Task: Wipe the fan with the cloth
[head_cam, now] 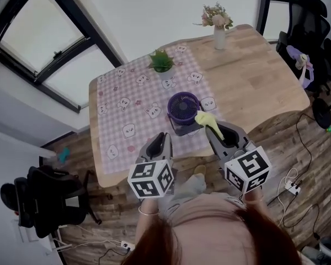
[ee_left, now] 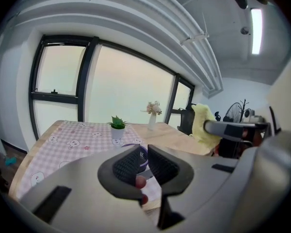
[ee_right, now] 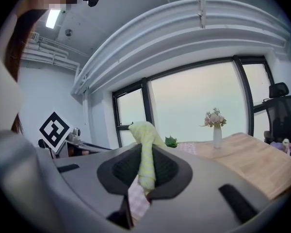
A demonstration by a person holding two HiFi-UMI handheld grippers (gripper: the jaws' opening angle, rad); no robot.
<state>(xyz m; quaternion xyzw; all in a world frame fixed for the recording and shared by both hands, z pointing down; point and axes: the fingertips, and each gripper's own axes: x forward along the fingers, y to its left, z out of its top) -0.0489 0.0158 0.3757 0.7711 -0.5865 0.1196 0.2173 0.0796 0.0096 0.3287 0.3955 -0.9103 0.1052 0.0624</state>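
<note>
Here the right gripper (ee_right: 146,171) is clamped on a bunched yellow cloth (head_cam: 207,120). A narrow fold runs up between its pads and flops over past the tips. The left gripper (ee_left: 144,161) has its jaws drawn together with nothing between them.

The small purple fan (head_cam: 183,109) stands just ahead of both tools, a little to the left of the right gripper's tips and a little to the right of the left one's. It faces upward on a pink checked tablecloth (head_cam: 127,109) that covers part of the wooden table (head_cam: 254,76). The loose end of the cloth reaches toward the near rim of the fan. Whether it already touches the rim I cannot tell.

The likeliest trouble is the fan shifting. It looks light and stands free, and the closed left gripper is not bracing it, so a firm sideways wipe could slide or tip it. If it slides away from the tools, it heads for the potted succulent (head_cam: 162,63) just beyond it. The flower vase (head_cam: 219,35) stands well farther off.

The grip on the cloth is another weak point. Only a thin fold is pinched, so a snag on the grille could drag it out of the jaws. Pressing too deep could also put the hard tips on the grille instead of the fabric. The tablecloth may ruck under any push.
</note>
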